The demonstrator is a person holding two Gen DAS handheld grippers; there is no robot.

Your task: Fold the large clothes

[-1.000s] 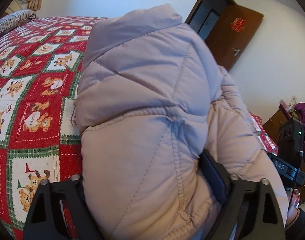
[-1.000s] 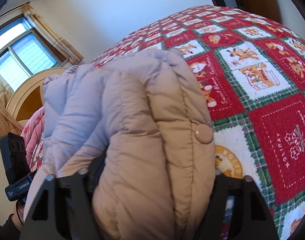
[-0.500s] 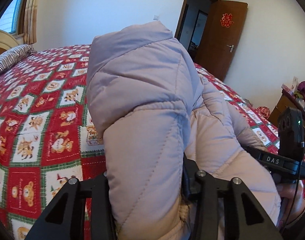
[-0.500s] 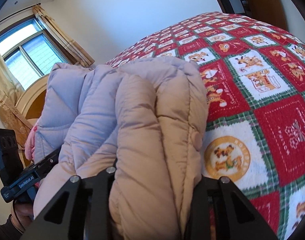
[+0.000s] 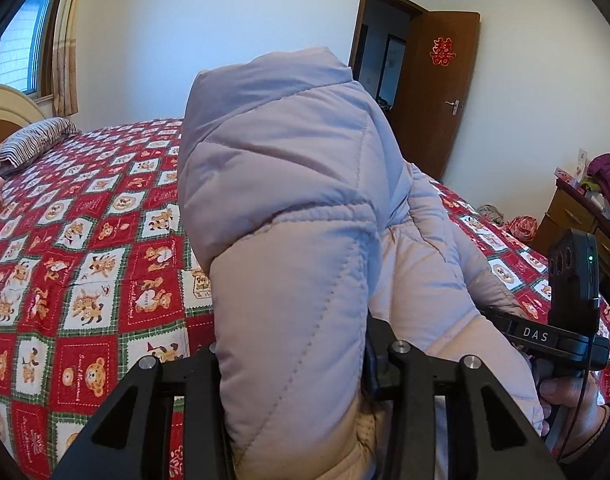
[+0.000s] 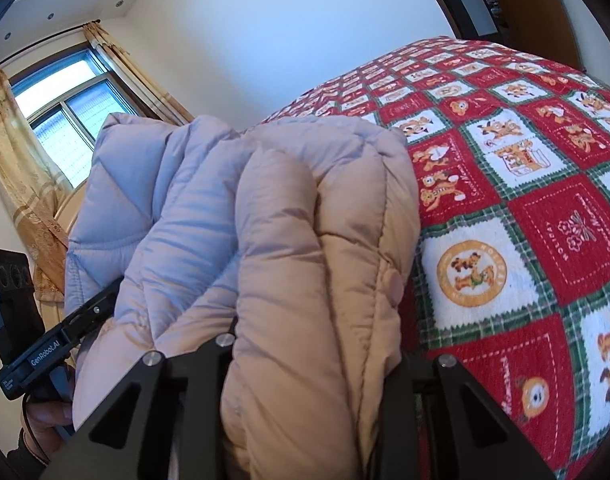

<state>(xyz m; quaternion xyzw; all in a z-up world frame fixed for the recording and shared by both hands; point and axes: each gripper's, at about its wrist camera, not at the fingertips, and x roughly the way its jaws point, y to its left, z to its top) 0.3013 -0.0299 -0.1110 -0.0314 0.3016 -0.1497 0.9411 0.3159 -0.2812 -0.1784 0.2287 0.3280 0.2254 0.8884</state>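
Left wrist view: nearest the lens, the left claw (image 5: 293, 364) has just been closing and now pinches a thick bunch of the puffy jacket (image 5: 289, 216), its black arms pressed into the padding on both sides. The pale quilted jacket bulges up between them and hangs above the bed (image 5: 85, 240), which is spread with a red, green and white teddy-bear quilt. Just to the right, the other tool shows, held in a hand (image 5: 573, 408) at the frame's lower corner, with the jacket's far end reaching to it. Farther back lie a striped pillow (image 5: 33, 140), a wooden dresser (image 5: 577, 220) with purple cloth on top, and a brown door (image 5: 441, 92) standing ajar, a red ornament on it.

From the right wrist view, the right claw (image 6: 313, 344) has likewise just been closing and squeezes a tan, folded bundle of the same jacket. Beyond it the quilt runs away to the white wall, with a curtained window (image 6: 65, 120) at the left.
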